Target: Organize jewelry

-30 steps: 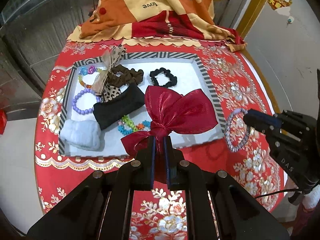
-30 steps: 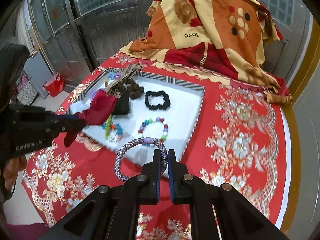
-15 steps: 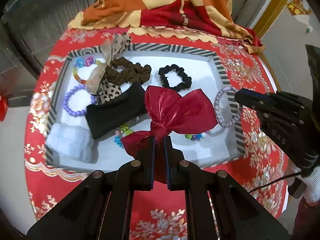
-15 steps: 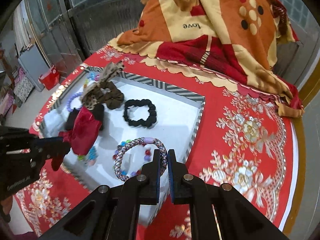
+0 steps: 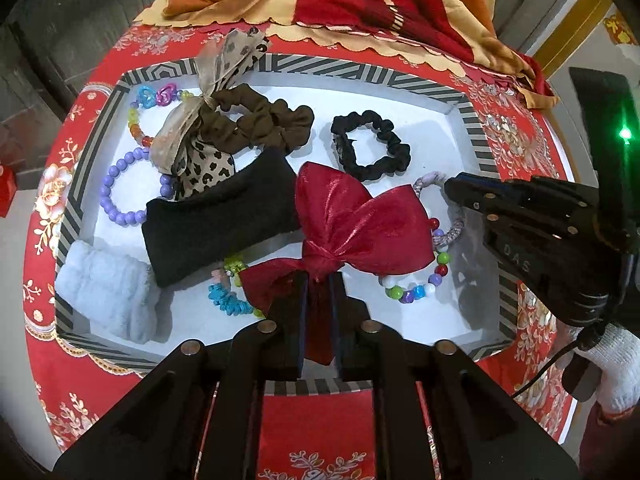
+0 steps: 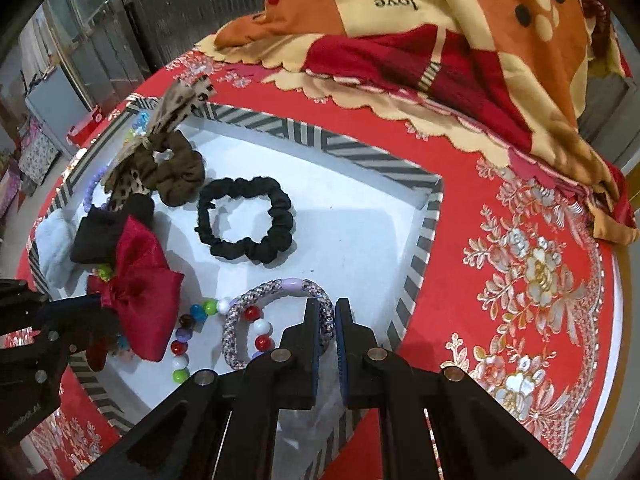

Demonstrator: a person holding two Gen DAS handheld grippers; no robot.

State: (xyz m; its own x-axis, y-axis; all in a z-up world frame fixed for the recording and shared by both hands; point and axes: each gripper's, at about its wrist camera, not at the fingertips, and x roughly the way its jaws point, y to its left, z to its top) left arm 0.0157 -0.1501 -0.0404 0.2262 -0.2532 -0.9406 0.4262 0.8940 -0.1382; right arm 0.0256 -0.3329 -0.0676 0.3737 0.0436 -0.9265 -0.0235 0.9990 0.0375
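1. The left gripper (image 5: 319, 280) is pinched tight on the knot of the red bow (image 5: 360, 224). The bow sticks out just in front of its tips, over the tray (image 5: 352, 70).
2. The right gripper (image 6: 327, 312) has the woven bracelet (image 6: 256, 300) between its two fingers, w/ a small gap on one side. I can't tell if it is squeezing the bracelet or letting go.
3. The bracelet ring sits in front & left of the right gripper's tips, low over the white tray floor. It lies across the colorful bead bracelet (image 6: 188, 328).
4. In the left cam, the right gripper (image 5: 456, 190) pokes in from the right side, w/ the woven bracelet (image 5: 448, 232) at its tip, just beside the bow.
5. Straight ahead of the right gripper, further in, lies the black scrunchie (image 6: 246, 220), flat on the tray.
6. Ahead & left of the left gripper is a black headband (image 5: 220, 224). It touches the bow's left edge.
7. Past the headband are a brown scrunchie (image 5: 260, 120) and a leopard print bow (image 5: 200, 160), piled together.
8. Far left of the left gripper: a purple bead bracelet (image 5: 114, 200) and a fluffy pale blue band (image 5: 106, 292) in the near left corner.
9. A blue-green bracelet (image 5: 228, 300) peeks out just left of the left gripper's tips, partly under the bow.
10. The tray sits on a red flowery tablecloth (image 6: 520, 280). An orange & red blanket (image 6: 440, 20) is heaped behind the tray.
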